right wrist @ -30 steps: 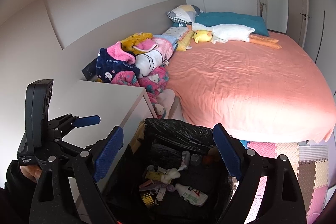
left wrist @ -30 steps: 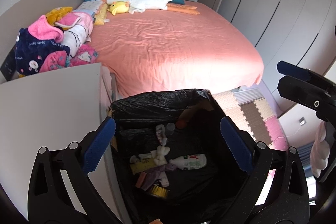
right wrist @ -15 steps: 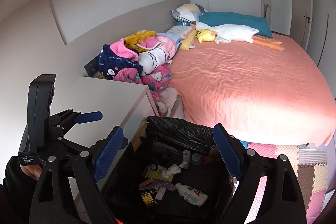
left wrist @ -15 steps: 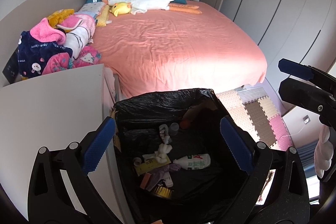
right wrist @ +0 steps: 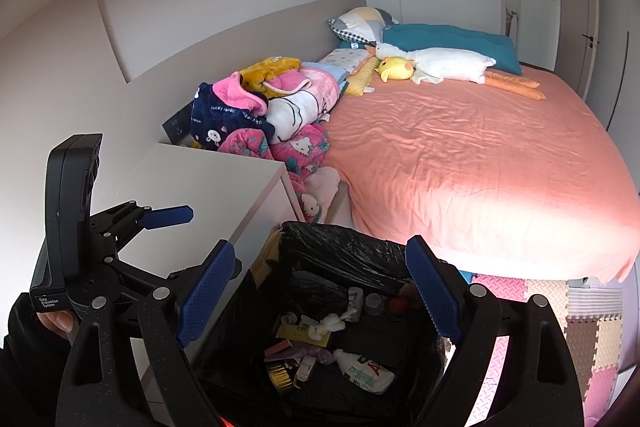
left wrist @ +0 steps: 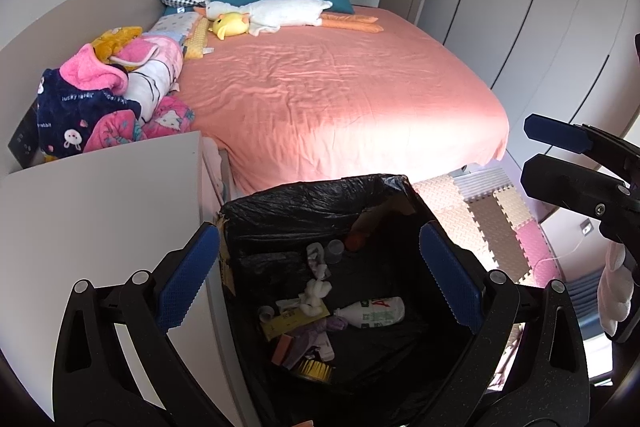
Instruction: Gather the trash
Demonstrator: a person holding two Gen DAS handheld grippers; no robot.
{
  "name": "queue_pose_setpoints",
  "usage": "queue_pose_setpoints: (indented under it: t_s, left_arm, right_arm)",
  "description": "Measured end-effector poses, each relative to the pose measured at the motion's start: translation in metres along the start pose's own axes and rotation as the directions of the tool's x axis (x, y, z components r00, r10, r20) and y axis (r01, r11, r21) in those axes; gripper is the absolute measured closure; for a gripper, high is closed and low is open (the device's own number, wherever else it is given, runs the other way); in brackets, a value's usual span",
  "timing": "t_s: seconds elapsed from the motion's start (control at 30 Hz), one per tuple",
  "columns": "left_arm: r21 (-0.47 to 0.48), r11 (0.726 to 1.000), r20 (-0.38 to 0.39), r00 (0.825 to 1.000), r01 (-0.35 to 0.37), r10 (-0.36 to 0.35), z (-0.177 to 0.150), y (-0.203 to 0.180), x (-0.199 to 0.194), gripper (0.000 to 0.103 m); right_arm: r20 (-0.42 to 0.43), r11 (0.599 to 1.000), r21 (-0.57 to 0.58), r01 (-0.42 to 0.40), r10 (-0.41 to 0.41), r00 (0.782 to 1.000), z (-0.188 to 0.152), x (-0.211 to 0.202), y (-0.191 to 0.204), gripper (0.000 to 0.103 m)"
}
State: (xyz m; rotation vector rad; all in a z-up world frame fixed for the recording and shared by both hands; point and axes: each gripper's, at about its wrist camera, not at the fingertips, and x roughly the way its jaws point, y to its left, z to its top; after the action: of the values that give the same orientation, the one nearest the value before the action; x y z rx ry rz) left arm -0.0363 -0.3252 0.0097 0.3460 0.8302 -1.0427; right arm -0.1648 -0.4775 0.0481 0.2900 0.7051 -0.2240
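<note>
both grippers are held side by side above the black-lined trash bin (left wrist: 320,203), tilted downward so that each wrist camera looks straight into it. the left gripper (left wrist: 316,279) is seen with its blue pads spread wide and nothing between them, and the right gripper (right wrist: 316,291) is likewise wide apart and empty; judged from this, whatever was carried has already been let go. the bin is set on the floor in the gap between the white bedside cabinet (left wrist: 100,211) and the foot corner of the bed (left wrist: 340,99), a spot probably chosen for easy reach from the bed side. the collected trash lies at the bottom of the liner: a white plastic bottle (left wrist: 374,311) on its side, crumpled tissue (left wrist: 316,293), a yellow packet (left wrist: 294,321), a small clear cup (left wrist: 334,249) and a gold foil piece (left wrist: 314,371). no loose trash is seen on the bed sheet or on the foam floor mat (left wrist: 484,223), so the task is judged nearly done.
</note>
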Motion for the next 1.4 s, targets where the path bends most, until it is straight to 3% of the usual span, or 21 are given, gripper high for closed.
queue_pose_setpoints:
  t_s: [1.4]
  left_arm:
    - [0.038, 0.999, -0.037, 0.999, -0.01, 0.011, -0.001, -0.005, 0.011, 0.006]
  right_arm:
    - [-0.008, 1.0, -0.006, -0.005, 0.005, 1.0, -0.002, 0.004, -0.001, 0.016]
